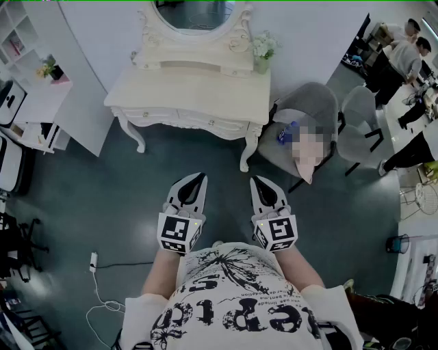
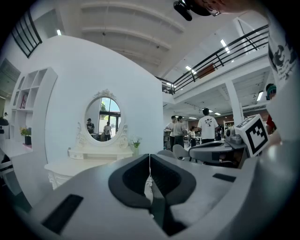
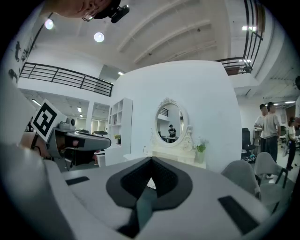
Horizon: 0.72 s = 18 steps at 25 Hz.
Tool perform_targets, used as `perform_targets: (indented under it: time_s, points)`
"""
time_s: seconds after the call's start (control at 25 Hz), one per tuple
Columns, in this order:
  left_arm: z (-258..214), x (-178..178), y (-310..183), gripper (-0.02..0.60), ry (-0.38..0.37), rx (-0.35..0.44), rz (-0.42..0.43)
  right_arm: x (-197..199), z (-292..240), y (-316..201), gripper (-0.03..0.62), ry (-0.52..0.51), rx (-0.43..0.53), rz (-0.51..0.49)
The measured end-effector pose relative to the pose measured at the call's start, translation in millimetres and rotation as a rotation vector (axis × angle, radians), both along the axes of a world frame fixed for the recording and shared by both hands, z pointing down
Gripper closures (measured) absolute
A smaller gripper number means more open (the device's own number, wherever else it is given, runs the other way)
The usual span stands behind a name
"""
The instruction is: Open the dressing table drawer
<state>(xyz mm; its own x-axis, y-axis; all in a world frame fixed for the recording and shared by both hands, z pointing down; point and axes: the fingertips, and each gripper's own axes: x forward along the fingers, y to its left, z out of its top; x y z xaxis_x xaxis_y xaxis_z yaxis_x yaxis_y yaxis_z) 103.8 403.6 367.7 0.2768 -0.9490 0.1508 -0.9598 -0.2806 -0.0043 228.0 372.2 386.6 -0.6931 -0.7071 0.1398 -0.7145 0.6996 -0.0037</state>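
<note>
The cream dressing table (image 1: pixel 191 92) stands against the white wall, with an oval mirror (image 1: pixel 195 14) on top and its drawer fronts (image 1: pixel 205 122) closed along the near edge. My left gripper (image 1: pixel 202 176) and right gripper (image 1: pixel 255 180) are held side by side over the dark floor, well short of the table, both pointing at it. Both are shut with nothing between the jaws. In the left gripper view the left gripper (image 2: pixel 149 157) has its tips meeting, with the table (image 2: pixel 70 166) far off. The right gripper view shows the right gripper (image 3: pixel 151 160) likewise, and the table (image 3: pixel 176 157) beyond.
A grey chair (image 1: pixel 311 113) with a blue bottle (image 1: pixel 287 133) on its seat stands right of the table. A flower vase (image 1: pixel 263 53) sits on the table's right corner. White shelving (image 1: pixel 37 102) is at the left, a power strip with cable (image 1: pixel 94 261) lies on the floor, and people (image 1: pixel 404 58) stand at the far right.
</note>
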Motion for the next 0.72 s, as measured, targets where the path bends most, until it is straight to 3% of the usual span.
perform_targets:
  time_s: [0.72]
  points:
    - [6, -20, 2, 0.561, 0.025, -0.013, -0.013, -17, 8, -3, 0.577, -0.017, -0.038, 0.014]
